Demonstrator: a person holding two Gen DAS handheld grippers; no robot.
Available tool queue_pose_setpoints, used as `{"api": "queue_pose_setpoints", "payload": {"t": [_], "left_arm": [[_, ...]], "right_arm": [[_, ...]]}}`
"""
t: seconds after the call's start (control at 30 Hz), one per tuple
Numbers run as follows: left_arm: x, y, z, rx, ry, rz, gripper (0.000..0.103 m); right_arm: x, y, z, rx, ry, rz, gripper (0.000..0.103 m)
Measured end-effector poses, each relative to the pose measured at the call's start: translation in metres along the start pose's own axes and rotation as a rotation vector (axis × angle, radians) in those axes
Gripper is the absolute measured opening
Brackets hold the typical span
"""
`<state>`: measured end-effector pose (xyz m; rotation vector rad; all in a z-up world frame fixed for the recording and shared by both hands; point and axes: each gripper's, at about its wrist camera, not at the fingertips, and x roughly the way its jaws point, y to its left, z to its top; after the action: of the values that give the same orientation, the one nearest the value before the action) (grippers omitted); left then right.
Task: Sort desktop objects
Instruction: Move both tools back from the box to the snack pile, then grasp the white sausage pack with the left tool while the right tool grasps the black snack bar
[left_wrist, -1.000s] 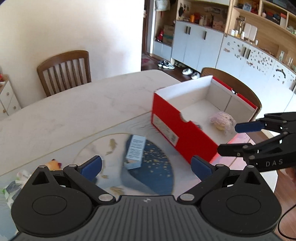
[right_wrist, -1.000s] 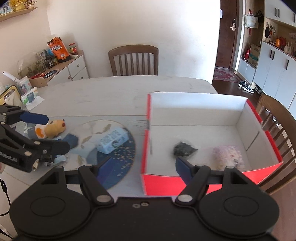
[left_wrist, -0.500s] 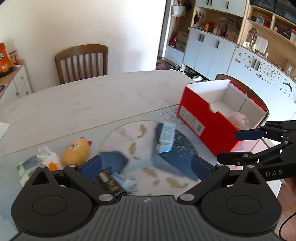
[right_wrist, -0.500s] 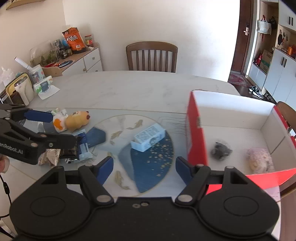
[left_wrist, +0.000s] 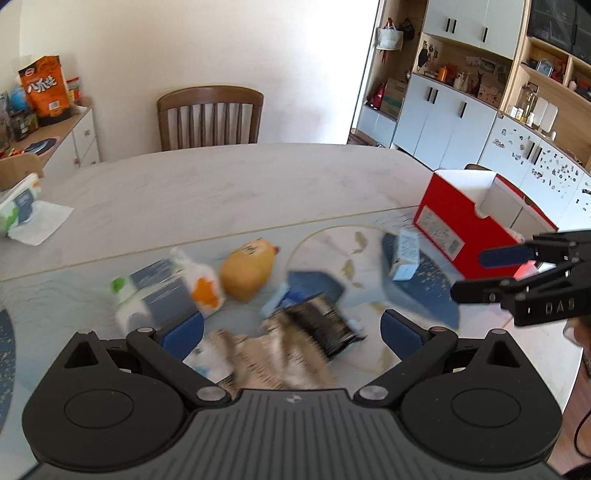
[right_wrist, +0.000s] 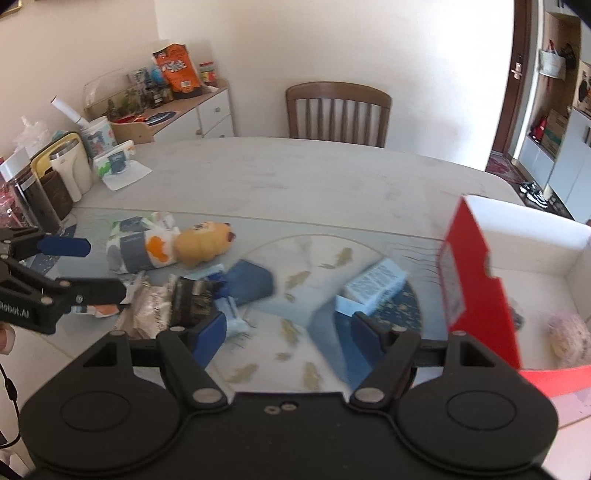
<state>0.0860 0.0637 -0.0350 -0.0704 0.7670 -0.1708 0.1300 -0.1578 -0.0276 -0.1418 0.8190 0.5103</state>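
While both jaws gape, crumpled wrappers (left_wrist: 295, 339) lie between the left pair.

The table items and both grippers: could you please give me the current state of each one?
left gripper: open, empty, above the wrappers.
right gripper: open, empty.
red box: open-topped, upright, holding a pale wrapped item.
yellow plush toy: lying on its side.
small blue carton: lying flat on the mat.
dark snack packet: crumpled, lying on the table, blurred.
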Motion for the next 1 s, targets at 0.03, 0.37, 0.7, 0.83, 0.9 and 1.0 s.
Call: {"api": "queue_pose_setpoints", "payload": {"t": [0.03, 0.37, 0.7, 0.83, 0.9, 1.0], "left_arm": [[-0.001, 0.006, -0.003, -0.002, 0.002, 0.0, 0.102], [0.009, 0.064, -0.031, 0.027, 0.05, 0.04, 0.102], [0.039, 0.089, -0.04, 0.091, 0.115, -0.008, 0.099], [0.051, 0.089, -0.044, 0.129, 0.132, -0.016, 0.099], [0.056, 0.093, -0.045, 0.122, 0.141, -0.023, 0.097], [0.061, 0.097, -0.046, 0.114, 0.153, -0.039, 0.093]], "right_arm": [[0.003, 0.005, 0.001, -0.003, 0.0, 0.002, 0.074], [0.037, 0.039, 0.005, 0.03, 0.031, 0.015, 0.072], [0.063, 0.056, 0.007, 0.035, 0.065, -0.015, 0.07], [0.075, 0.062, 0.007, 0.033, 0.079, -0.026, 0.068], [0.079, 0.064, 0.008, 0.029, 0.082, -0.025, 0.068], [0.085, 0.068, 0.009, 0.017, 0.095, -0.03, 0.066]]}}
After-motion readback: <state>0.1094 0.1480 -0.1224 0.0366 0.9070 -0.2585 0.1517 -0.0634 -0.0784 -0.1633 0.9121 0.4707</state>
